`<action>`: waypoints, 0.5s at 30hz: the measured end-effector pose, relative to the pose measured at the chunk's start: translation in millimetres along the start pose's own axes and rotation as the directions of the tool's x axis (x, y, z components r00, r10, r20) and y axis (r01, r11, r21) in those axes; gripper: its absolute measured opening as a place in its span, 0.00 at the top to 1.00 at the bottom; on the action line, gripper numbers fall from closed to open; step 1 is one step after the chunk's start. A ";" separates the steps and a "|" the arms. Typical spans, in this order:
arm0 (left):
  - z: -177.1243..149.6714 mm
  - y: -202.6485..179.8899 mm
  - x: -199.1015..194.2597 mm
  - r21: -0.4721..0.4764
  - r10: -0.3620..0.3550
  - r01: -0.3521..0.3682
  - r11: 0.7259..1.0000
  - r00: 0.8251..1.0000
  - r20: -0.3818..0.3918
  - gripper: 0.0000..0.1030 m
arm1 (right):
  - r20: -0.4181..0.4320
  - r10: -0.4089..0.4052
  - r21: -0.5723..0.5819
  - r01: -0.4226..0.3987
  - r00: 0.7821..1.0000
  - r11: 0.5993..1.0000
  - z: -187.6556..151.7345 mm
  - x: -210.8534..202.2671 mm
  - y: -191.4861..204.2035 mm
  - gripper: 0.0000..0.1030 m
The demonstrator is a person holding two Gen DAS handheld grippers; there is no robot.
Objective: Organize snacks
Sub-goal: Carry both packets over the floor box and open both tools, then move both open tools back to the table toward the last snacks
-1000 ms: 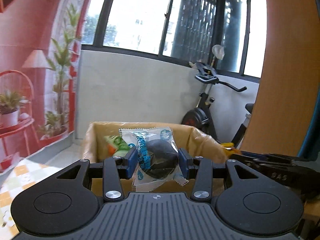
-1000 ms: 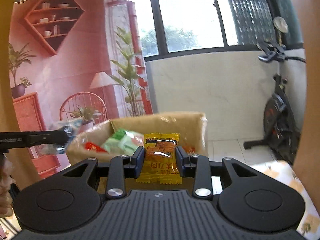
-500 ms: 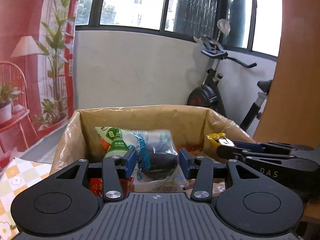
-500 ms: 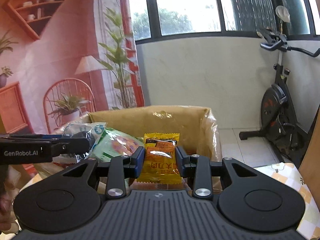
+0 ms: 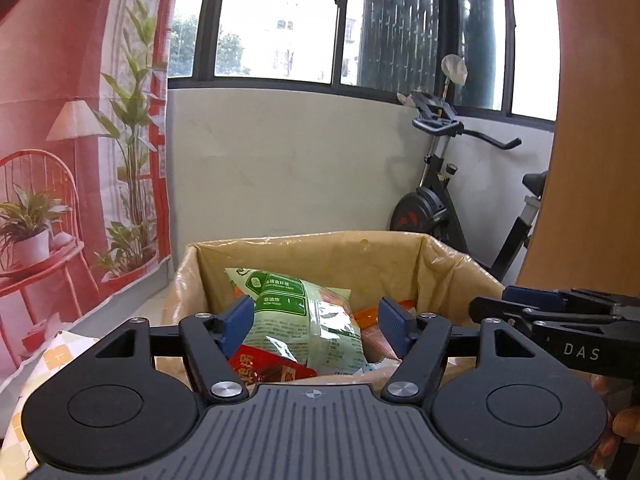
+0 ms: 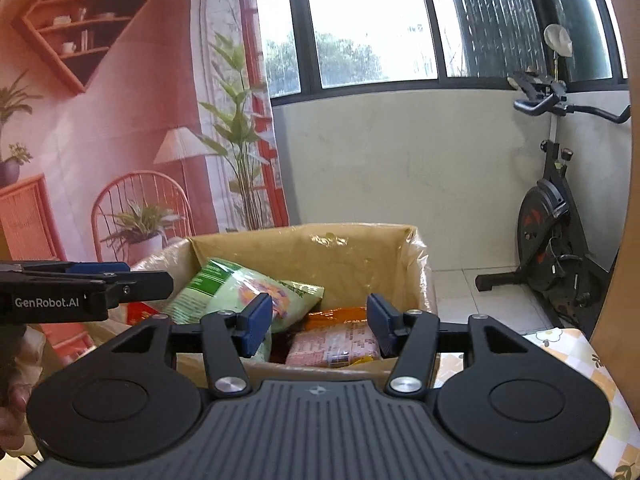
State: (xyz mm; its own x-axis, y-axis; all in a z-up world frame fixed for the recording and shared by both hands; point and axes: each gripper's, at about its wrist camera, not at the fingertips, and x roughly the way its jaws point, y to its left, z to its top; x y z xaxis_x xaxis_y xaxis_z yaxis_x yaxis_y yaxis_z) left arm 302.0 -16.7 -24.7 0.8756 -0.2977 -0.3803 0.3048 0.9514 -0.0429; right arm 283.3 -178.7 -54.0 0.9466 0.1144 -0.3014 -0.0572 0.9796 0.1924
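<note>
I am looking over the cardboard box (image 5: 400, 256), lined with plastic and sitting at the far edge of the desk (image 6: 576, 344), and I am judging this as the release step of organizing snacks: both packets are going into the box. My left claw (image 5: 318, 326) is hanging spread over the near wall, its jaws having just been opening, with nothing pinched between them. My right claw (image 6: 318, 324), just to its right, is likewise spread and empty, its jaws also having just been opening. Inside the box I am counting one large green bag (image 5: 296, 320) leaning at the left, one red packet (image 5: 272, 370) near it, one pink packet (image 6: 340, 344) and one orange packet (image 6: 340, 316) at the right; anything lower is hidden. Next, I judge, I am needing to draw both claws back clear of the box wall and go looking for any snacks left outside.
</note>
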 end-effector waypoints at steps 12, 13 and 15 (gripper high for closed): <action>-20.6 3.0 -50.4 -0.007 -0.017 0.017 1.000 1.000 -0.007 0.31 | 0.023 -0.004 0.014 0.004 1.000 1.000 -18.5 -53.6 3.4 0.45; -23.4 3.9 -52.6 -0.015 -0.017 0.017 1.000 1.000 -0.011 0.31 | 0.021 -0.006 0.022 0.006 1.000 1.000 -21.6 -56.9 2.4 0.45; -30.4 4.4 -57.8 -0.030 -0.015 0.015 0.999 1.000 -0.020 0.31 | 0.016 -0.010 0.037 0.010 1.000 0.999 -27.6 -63.7 -0.4 0.45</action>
State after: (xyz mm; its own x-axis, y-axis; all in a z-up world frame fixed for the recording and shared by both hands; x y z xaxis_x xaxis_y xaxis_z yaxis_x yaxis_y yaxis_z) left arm 241.3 7.1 -31.0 0.8630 -0.3105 -0.3985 0.3061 0.9489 -0.0766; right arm 214.2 -181.8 -60.7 0.9522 0.1017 -0.2881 -0.0362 0.9739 0.2240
